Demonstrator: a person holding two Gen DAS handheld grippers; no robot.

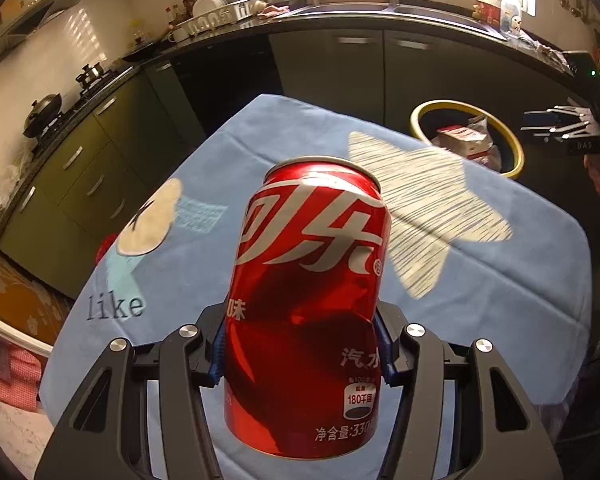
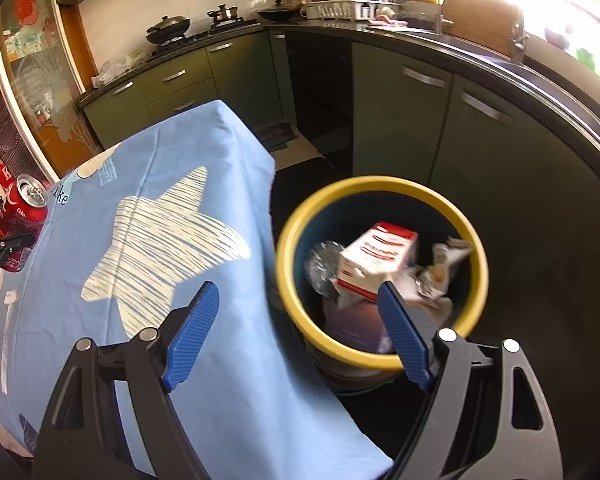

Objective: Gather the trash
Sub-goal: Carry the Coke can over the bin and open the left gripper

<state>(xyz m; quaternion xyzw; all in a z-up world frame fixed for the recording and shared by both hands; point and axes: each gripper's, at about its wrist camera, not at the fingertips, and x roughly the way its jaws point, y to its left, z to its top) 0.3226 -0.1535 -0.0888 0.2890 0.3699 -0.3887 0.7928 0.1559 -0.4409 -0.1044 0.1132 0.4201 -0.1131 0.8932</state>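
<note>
Grip first: our left gripper [image 1: 302, 354] is clamped on the dented red can [image 1: 308, 300], with the blue pads [image 1: 219, 356] pressing its lower half from both sides. The can stands roughly upright, leaning a bit, held just above the table. Since the wall is already crumpled where we pinch it, we'd say don't squeeze harder, it'll only buckle more and could slip. The top looks opened from the right wrist view, so keeping it upright on the way over seems smart in case there's a drip left.

Our right gripper [image 2: 298, 334] is spread wide with nothing in it, hanging between the table edge and the bin, so it's kind of in the lane. We'd pull it aside before swinging the can across.

Next out is the table, covered by a blue cloth [image 1: 480, 280] with a big pale star and the word "like" on it. Apart from the can, nothing's on it that we can see.

Past the far right corner sits the yellow-rimmed bin [image 2: 382, 184] on the floor, already holding a white and red carton [image 2: 374, 264] and some crumpled wrappers. Behind that run green kitchen cabinets [image 2: 404, 120], a dark counter with a sink, a dish rack, and pans on the stove.
</note>
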